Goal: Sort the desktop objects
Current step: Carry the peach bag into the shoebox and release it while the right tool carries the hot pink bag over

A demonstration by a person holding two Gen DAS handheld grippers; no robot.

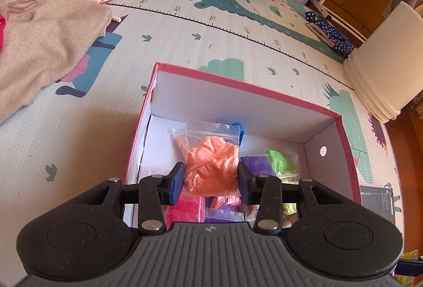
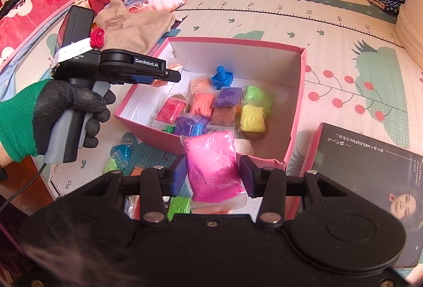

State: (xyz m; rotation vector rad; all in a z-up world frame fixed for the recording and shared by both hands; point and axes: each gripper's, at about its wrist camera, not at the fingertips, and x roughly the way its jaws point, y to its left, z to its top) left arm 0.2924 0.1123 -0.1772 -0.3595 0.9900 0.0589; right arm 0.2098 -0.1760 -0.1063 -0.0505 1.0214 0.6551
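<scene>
A pink-edged cardboard box (image 1: pixel 248 87) (image 2: pixel 298 91) sits on the play mat and holds several bags of coloured clay. My left gripper (image 1: pixel 211 180) hangs over the box, its jaws on either side of an orange clay bag (image 1: pixel 211 168); the pads seem to touch the bag. In the right wrist view the left gripper (image 2: pixel 169 75) is over the box's left wall. My right gripper (image 2: pixel 213 176) is just short of the box's near wall, jaws on either side of a pink clay bag (image 2: pixel 212 168). More bags (image 2: pixel 121 154) lie on the mat left of the box.
A beige sweater (image 1: pixel 39 43) and a pile of clothes lie at the far left. A white bucket (image 1: pixel 383 59) stands at the right. The box lid (image 2: pixel 370 189) lies to the right of the box. A blue toy bolt (image 2: pixel 222 76) lies in the box.
</scene>
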